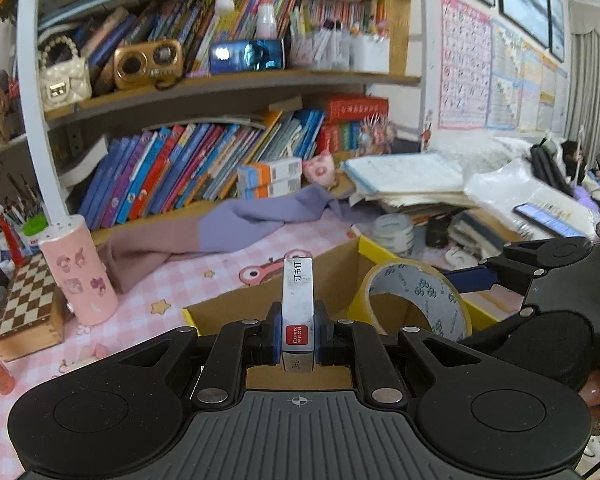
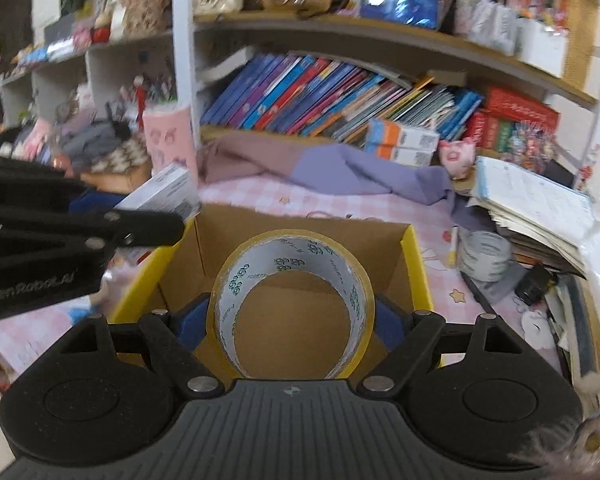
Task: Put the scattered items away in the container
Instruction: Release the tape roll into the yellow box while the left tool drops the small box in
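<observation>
Right now both grippers hang over the open cardboard box (image 2: 414, 264), each with something clamped. Seen from the left wrist camera, the left gripper (image 1: 298, 338) has its blue pads pressed tight on a slim white staple box (image 1: 297, 300), which juts out along the fingers toward twelve o'clock, its red label at the near end. At about three o'clock in that view sits the right gripper (image 1: 452, 292), carrying the roll of clear packing tape (image 1: 418, 300) over the yellow-edged box wall.

From the right wrist camera, the right gripper (image 2: 290, 320) has its jaws standing wide, yet they are closed on the tape roll (image 2: 292, 300): the blue pads touch its outer rim at nine and three o'clock, and the roll stands with its hole facing the lens (brown box floor shows through it). The left gripper (image 2: 162, 230) reaches in from nine o'clock, the staple box (image 2: 162, 194) poking past its fingertips, just beside the box's far left corner.

Beyond the box at twelve o'clock a purple and mauve cloth (image 2: 340, 168) lies crumpled on the pink checked table cover (image 2: 300, 200). At two o'clock a second tape roll (image 2: 486, 256) rests on the cover near a stack of papers (image 2: 532, 204)
</observation>
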`<state>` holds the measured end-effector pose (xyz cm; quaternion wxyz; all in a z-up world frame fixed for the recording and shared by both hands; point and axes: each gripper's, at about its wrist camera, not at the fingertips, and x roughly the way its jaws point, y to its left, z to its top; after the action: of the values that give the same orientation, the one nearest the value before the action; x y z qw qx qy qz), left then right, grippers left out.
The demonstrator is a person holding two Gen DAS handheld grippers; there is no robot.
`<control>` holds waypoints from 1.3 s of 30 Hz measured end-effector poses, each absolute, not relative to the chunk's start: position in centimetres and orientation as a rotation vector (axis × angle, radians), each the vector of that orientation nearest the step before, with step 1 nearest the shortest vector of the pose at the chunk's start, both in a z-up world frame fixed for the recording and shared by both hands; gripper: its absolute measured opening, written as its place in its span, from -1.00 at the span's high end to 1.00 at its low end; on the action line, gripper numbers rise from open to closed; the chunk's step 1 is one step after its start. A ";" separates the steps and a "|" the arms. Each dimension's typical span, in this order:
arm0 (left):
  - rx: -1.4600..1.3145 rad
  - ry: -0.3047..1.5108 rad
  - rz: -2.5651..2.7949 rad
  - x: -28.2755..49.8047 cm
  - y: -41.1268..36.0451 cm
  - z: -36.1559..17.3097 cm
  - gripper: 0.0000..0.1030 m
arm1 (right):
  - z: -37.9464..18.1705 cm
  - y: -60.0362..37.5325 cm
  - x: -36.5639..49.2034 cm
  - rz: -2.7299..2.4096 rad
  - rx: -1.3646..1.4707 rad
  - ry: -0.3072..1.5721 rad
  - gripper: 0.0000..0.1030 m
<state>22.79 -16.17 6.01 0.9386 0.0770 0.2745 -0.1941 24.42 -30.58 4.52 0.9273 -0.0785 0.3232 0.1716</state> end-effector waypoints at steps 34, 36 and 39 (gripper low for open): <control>0.319 0.838 -0.318 32.6 -20.1 -1.6 0.66 | -2.7 -29.4 34.2 0.603 -0.455 0.952 -0.59; 0.324 0.838 -0.315 32.6 -20.2 -1.6 0.60 | -2.7 -29.4 34.2 0.610 -0.446 0.959 -0.59; 0.330 0.822 -0.311 32.2 -20.2 -1.5 0.27 | -2.6 -29.5 34.2 0.610 -0.433 0.954 -0.61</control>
<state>32.22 -20.20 -1.46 0.8917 0.1591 0.3962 -0.1500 34.19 -29.48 -2.59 0.8217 -0.2034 0.4485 0.2869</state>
